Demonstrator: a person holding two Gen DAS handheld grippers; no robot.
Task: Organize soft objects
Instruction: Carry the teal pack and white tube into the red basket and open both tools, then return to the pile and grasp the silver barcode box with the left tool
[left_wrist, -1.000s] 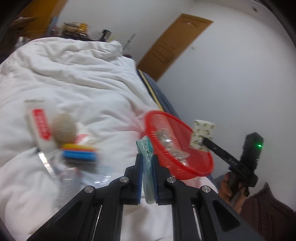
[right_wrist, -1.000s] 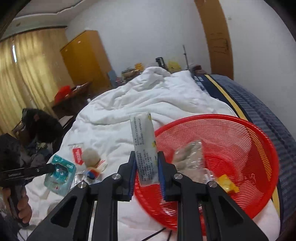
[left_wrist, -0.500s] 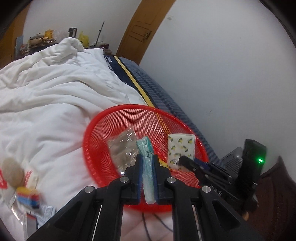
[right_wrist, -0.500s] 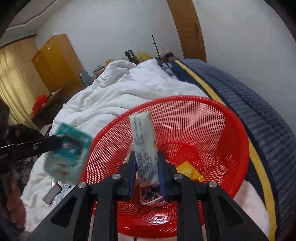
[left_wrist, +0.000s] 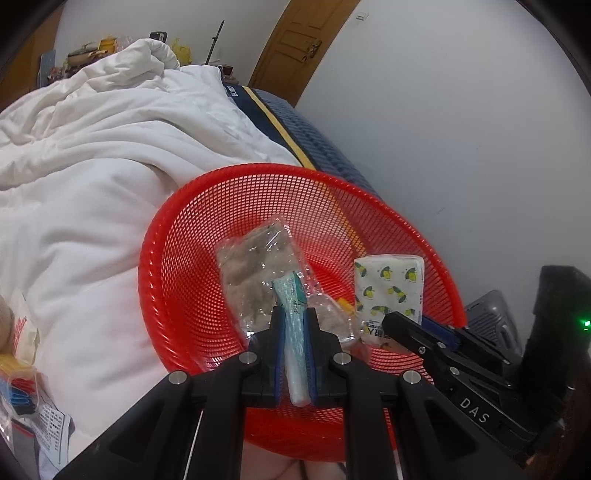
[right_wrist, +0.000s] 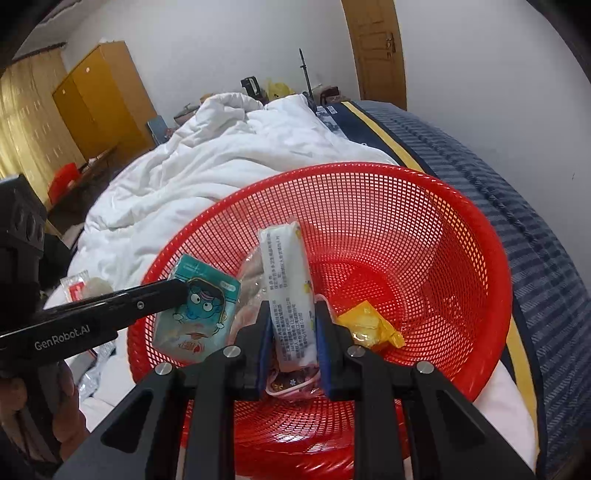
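A red mesh basket (left_wrist: 177, 266) (right_wrist: 461, 236) rests on the bed's white duvet (left_wrist: 92, 155). My left gripper (left_wrist: 294, 325) is shut on a teal cartoon-printed packet (left_wrist: 291, 295) (right_wrist: 195, 314), held over the basket's near left side. My right gripper (right_wrist: 291, 325) is shut on a white lemon-print tissue pack (right_wrist: 288, 280) (left_wrist: 388, 291), also held over the basket. Inside the basket lie a clear plastic bag with brownish contents (left_wrist: 255, 273) and a yellow wrapped item (right_wrist: 369, 325).
Loose packets (left_wrist: 22, 369) lie on the duvet left of the basket. A blue striped mattress edge (right_wrist: 535, 229) runs along the white wall. A wooden door (right_wrist: 376, 48) and yellow wardrobe (right_wrist: 99, 99) stand beyond. A hand (right_wrist: 62, 406) grips the left tool.
Both grippers have swung over the basket from the duvet side, each still holding its packet. The left one travelled farther, and both sank a little.
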